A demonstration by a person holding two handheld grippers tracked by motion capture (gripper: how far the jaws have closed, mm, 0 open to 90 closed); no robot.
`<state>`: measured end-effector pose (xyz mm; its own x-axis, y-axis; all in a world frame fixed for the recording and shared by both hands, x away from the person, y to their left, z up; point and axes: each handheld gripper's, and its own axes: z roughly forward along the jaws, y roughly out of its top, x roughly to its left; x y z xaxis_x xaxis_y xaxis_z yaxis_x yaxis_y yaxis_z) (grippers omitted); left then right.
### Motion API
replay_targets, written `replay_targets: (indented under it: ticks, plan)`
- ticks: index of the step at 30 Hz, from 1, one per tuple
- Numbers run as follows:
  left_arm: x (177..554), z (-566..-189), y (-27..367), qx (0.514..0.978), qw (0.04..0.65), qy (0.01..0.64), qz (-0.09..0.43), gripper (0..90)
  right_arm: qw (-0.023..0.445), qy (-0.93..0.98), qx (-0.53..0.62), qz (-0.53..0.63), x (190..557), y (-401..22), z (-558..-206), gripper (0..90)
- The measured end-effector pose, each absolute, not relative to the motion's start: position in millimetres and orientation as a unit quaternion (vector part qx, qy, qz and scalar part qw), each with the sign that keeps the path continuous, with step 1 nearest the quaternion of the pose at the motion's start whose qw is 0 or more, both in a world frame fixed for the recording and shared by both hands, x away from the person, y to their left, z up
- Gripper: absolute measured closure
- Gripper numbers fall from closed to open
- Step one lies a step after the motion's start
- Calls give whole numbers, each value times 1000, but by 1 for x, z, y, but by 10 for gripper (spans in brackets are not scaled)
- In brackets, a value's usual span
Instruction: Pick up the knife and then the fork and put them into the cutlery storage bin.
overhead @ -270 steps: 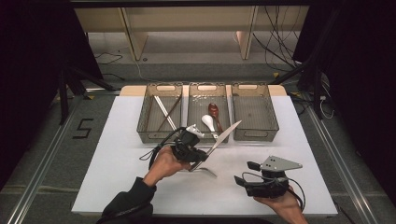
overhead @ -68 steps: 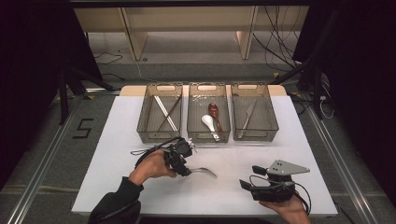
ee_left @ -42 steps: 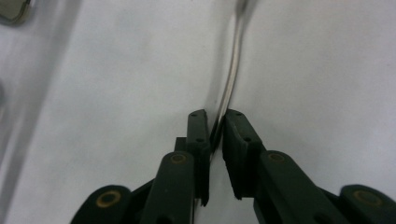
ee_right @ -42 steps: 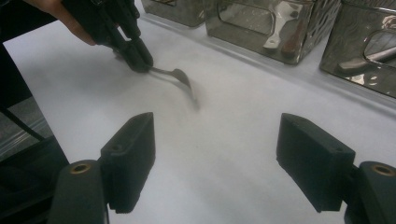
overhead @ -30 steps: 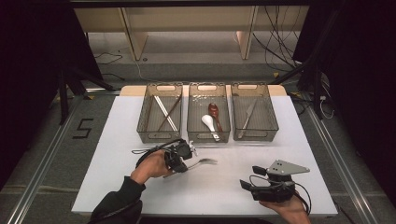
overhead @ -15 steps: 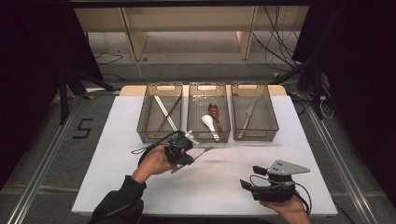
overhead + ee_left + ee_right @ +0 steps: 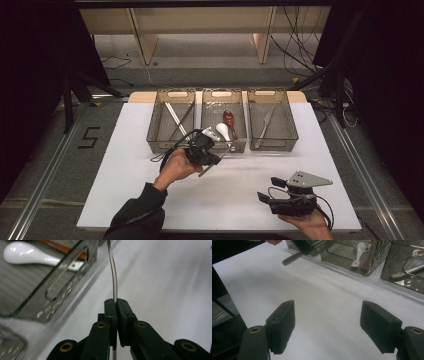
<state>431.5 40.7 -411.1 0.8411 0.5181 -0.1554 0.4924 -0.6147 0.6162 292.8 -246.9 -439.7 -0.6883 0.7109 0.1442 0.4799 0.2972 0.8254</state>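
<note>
Now a thin metal fork, maybe a spoon, is pinched by the left gripper; hard, light, slippery. Right gripper jaws are apart.

The high view is looking forward and down from above the person's side, taking in the whole table and three bins. The left gripper view is sitting very close, facing the middle bin. The right gripper view is looking low across the table toward the bins; all are sharing the middle bin.
</note>
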Motion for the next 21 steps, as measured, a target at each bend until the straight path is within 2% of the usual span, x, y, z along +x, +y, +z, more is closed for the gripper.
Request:
replay_targets:
  ticks: [21]
  plan:
    - [477, -380, -17, 862, 404, 304, 21, 869, 124, 794, 374, 464, 293, -249, -440, 291]
